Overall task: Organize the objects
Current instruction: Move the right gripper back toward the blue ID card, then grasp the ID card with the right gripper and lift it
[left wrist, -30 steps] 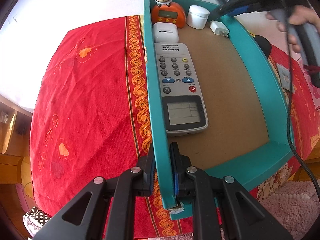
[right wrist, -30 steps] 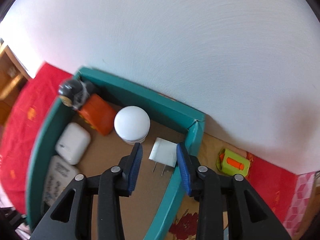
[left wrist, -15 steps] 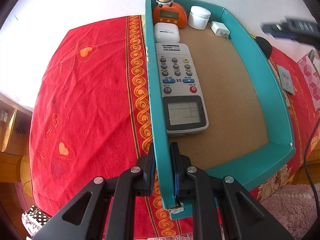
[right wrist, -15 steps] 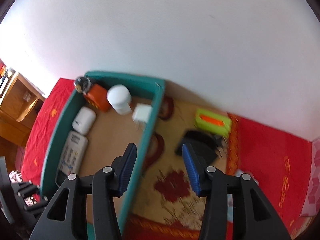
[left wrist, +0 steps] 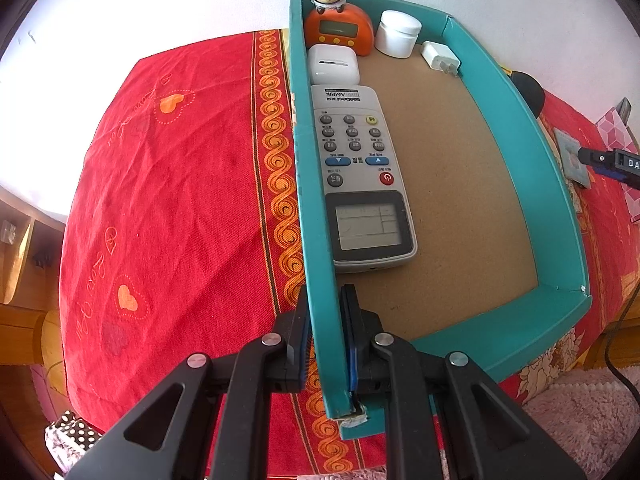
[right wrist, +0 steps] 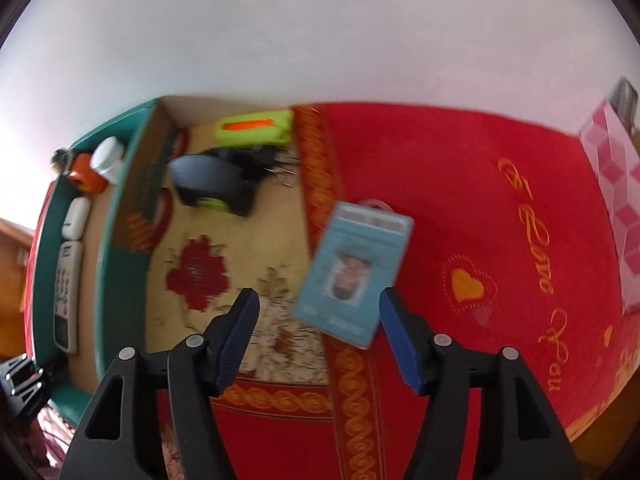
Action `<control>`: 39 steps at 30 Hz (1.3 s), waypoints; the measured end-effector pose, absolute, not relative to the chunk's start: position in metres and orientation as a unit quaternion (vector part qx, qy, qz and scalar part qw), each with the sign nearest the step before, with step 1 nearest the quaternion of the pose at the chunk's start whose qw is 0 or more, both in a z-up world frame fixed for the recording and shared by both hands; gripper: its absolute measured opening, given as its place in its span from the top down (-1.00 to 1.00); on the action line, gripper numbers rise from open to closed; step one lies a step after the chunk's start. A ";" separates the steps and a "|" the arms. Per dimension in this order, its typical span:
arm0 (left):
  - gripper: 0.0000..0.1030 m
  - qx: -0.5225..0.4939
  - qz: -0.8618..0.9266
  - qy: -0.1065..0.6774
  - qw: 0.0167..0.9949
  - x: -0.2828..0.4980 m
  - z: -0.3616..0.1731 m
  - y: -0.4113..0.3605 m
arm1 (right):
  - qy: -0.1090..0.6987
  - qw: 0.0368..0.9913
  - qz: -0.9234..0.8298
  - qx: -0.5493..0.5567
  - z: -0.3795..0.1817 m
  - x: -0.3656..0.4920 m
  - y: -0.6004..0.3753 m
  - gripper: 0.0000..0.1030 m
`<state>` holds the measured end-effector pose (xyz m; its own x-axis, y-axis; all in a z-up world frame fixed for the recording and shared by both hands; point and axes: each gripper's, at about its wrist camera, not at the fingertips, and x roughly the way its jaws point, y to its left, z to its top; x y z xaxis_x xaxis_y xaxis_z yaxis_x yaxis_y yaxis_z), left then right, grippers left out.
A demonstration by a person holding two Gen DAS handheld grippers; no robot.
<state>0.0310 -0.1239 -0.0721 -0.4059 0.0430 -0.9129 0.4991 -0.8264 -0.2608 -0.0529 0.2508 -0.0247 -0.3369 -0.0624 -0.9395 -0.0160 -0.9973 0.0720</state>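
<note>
My left camera looks steeply down, close along the teal tray (left wrist: 316,240); my right one faces the red cloth (right wrist: 460,184) beside, sharing that tray.

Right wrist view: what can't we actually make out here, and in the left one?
- ID card: right wrist view, motion blur; text and photo unreadable.
- Black device and green case: same blur; what they are is unclear.
- Right gripper: left wrist view, cut off by the right edge; fingers unseen there.
- Remote: button labels too small to read.
- Tray near corner: hidden behind the left gripper.
</note>
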 end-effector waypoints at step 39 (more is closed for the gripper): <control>0.76 0.519 -0.796 0.270 0.159 0.030 -0.069 -0.120 | 0.013 0.109 -0.837 0.536 -0.014 -0.046 0.210 0.14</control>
